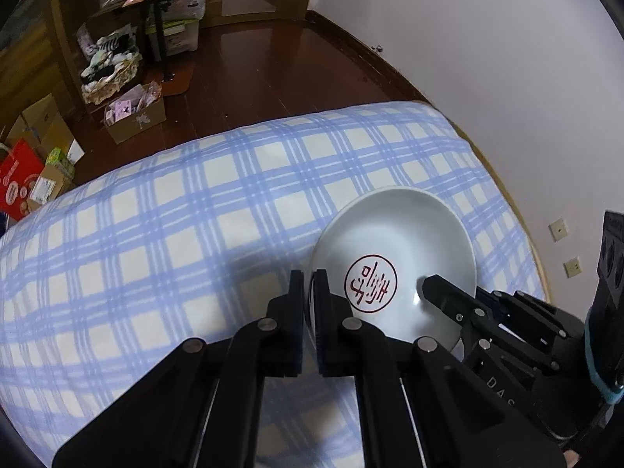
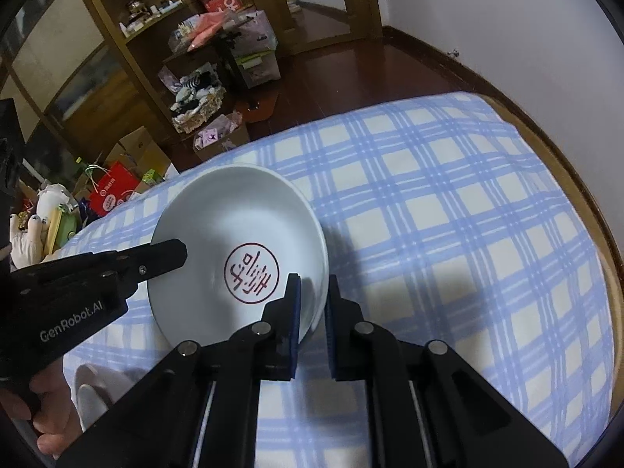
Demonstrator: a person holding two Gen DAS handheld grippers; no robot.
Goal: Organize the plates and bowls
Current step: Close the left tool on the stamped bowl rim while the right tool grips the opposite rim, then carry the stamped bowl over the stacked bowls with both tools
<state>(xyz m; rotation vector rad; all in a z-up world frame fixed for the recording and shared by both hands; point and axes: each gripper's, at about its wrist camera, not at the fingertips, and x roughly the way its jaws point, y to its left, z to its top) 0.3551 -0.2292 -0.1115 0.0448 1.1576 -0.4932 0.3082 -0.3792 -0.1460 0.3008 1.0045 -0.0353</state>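
Note:
A white bowl with a red round seal mark inside (image 1: 394,261) is held above a blue-and-white checked cloth (image 1: 195,210). My left gripper (image 1: 309,284) is shut on the bowl's left rim. My right gripper (image 2: 314,292) is shut on the bowl's right rim (image 2: 312,312). The bowl (image 2: 238,234) fills the left-middle of the right wrist view, and the left gripper (image 2: 171,253) reaches it there from the left. The right gripper (image 1: 429,284) shows in the left wrist view at the bowl's right side.
The checked cloth (image 2: 448,214) covers a table that stands by a white wall (image 1: 487,39). Beyond its far edge lies dark wood floor (image 1: 253,66) with cardboard boxes (image 1: 136,117), a red bag (image 2: 113,191) and cluttered wooden shelves (image 2: 136,31).

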